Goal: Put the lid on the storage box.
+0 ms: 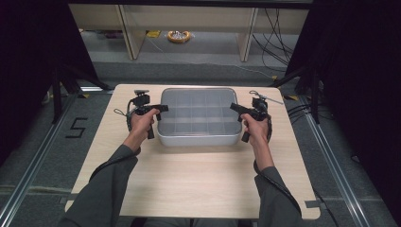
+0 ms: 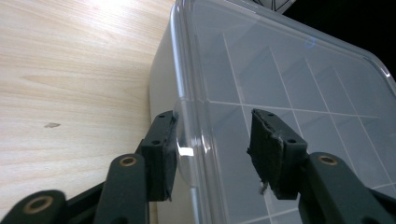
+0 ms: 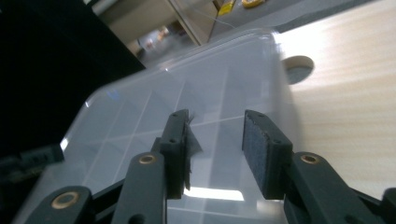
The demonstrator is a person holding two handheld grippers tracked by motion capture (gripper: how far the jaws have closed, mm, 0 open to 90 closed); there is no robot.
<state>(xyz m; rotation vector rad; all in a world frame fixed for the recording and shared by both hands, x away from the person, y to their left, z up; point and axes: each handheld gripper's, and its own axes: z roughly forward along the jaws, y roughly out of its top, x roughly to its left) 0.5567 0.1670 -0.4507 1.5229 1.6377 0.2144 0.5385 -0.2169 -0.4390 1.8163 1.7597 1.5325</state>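
A shallow white box (image 1: 198, 138) with a clear lid (image 1: 197, 109) over a grid of compartments sits at the far middle of the table. My left gripper (image 1: 163, 109) is at the box's left edge, and my right gripper (image 1: 233, 107) is at its right edge. In the left gripper view, my left gripper (image 2: 212, 135) is open, its jaws standing either side of the lid's rim (image 2: 187, 116), one outside by the box wall (image 2: 161, 88). In the right gripper view, my right gripper (image 3: 215, 130) is open just above the lid (image 3: 187, 93) near its edge.
The box rests on a light wooden table (image 1: 198, 179), which has bare wood in front of the box and on both sides. A round hole (image 3: 299, 65) shows in the tabletop past the box. Dark curtains, shelving legs and floor cables lie beyond the table.
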